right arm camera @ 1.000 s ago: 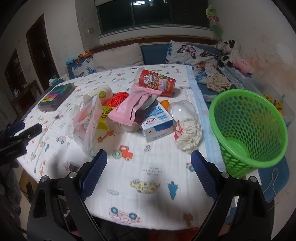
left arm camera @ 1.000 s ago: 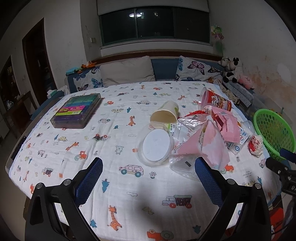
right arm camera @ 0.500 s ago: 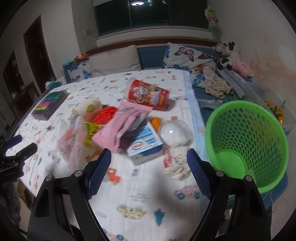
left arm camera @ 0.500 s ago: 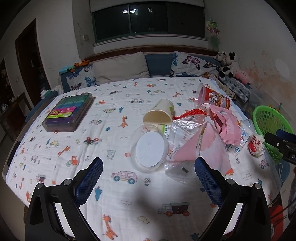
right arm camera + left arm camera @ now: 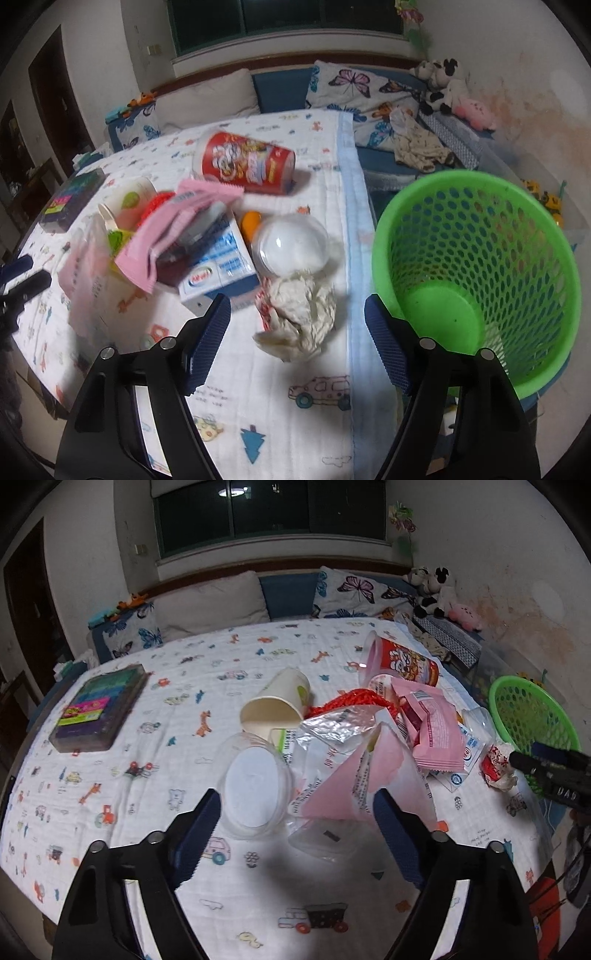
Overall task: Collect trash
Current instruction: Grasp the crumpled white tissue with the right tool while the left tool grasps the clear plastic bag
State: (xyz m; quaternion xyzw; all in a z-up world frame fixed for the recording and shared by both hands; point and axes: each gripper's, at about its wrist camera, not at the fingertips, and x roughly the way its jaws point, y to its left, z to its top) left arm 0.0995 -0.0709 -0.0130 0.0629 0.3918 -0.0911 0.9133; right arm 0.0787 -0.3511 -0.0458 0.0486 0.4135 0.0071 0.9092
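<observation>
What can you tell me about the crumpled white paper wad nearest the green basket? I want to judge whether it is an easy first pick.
The crumpled white paper wad looks like a scrunched wrapper or tissue, creased all over, with red print along its left edge. It lies loose on the cartoon-print sheet, just below the clear plastic dome lid, beside the milk carton and left of the green mesh basket. Nothing grips it.

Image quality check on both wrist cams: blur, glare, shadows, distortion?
Left wrist: sharp, strong fisheye vignette, ceiling light glaring in the window, dark shadow on the bedspread between the fingers. Right wrist: motion blur on the trash pile, worst at the pink wrapper; green basket crisper; same dark corners.
</observation>
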